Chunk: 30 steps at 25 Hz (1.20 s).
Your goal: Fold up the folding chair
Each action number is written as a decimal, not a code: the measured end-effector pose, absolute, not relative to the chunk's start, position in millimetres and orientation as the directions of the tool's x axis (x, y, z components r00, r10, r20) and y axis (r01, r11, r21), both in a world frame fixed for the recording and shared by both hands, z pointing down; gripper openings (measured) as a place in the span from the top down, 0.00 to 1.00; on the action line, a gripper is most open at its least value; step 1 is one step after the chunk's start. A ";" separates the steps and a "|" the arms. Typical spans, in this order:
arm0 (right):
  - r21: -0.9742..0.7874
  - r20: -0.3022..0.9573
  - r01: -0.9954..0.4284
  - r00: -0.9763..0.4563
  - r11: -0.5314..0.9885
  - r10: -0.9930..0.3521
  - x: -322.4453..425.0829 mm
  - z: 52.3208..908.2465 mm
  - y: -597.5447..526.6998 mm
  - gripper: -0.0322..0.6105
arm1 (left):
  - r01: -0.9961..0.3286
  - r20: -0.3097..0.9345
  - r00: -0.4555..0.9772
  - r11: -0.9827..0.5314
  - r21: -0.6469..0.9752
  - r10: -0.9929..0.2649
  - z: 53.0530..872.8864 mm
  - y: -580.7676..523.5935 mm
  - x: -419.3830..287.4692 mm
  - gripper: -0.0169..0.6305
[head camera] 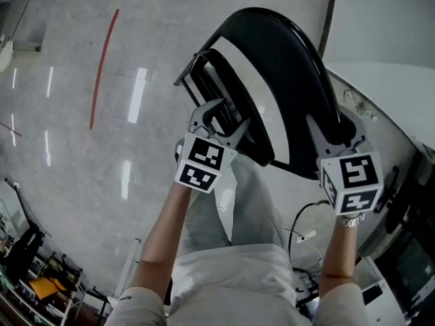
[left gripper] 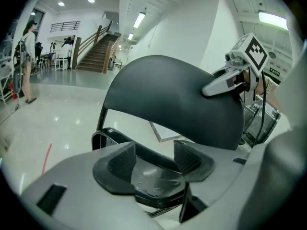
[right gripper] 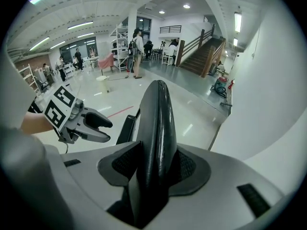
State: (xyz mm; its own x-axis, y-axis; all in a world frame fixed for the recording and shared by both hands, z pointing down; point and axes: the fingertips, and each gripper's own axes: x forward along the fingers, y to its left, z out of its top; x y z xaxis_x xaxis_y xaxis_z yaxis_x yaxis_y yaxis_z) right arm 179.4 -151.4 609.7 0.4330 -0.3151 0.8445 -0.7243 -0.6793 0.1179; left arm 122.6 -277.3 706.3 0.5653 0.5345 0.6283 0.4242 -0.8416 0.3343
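A black folding chair stands on the floor, its curved backrest [head camera: 285, 66] upright and its seat [head camera: 216, 80] tilted up close to it. My right gripper [head camera: 331, 132] is shut on the backrest's edge [right gripper: 156, 123], which fills the gap between the pads [right gripper: 189, 166]. My left gripper [head camera: 219, 119] straddles the seat's near edge. In the left gripper view the glossy seat edge [left gripper: 153, 180] lies low between the jaws, while the ribbed pads [left gripper: 122, 159] show bare above it. The backrest [left gripper: 177, 99] rises beyond, with the right gripper [left gripper: 207, 89] on its rim.
Polished grey floor with a red line [head camera: 102, 66] lies to the left. A white curved counter [head camera: 391, 94] and cables [head camera: 306, 235] are at the right. A cluttered rack [head camera: 34, 277] sits at the lower left. Stairs [left gripper: 96, 54] and people [right gripper: 136, 51] are far off.
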 end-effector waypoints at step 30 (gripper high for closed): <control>0.094 0.861 -0.738 0.397 -0.668 -0.318 136.5 577.9 -188.4 0.69 | 0.755 0.573 0.497 -0.650 0.085 0.652 500.5 -270.9 179.1 0.59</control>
